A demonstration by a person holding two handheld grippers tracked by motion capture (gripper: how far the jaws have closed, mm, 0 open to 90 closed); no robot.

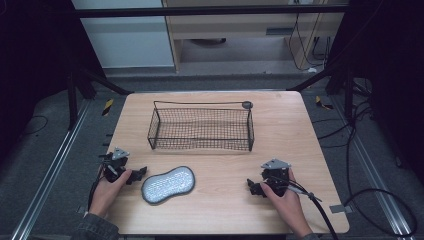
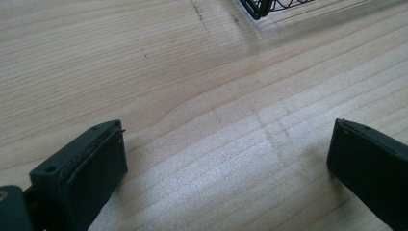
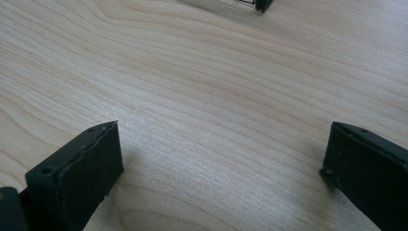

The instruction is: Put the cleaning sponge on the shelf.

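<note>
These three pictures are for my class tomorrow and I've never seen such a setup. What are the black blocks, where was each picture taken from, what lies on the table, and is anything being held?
No robot here: a person sits at a wooden table with a hand-held two-jaw gripper in each hand. The high view looks down from above: the left gripper is at the left, the right gripper at the right.

The other two pictures come from cameras riding on the grippers. The black blocks are each gripper's own jaws, seen from behind: left gripper, right gripper. Both stand wide apart with bare wood between them, so nothing is held.

On the table lie a black wire basket, which looks empty, and a grey peanut-shaped pad beside the left gripper.
</note>
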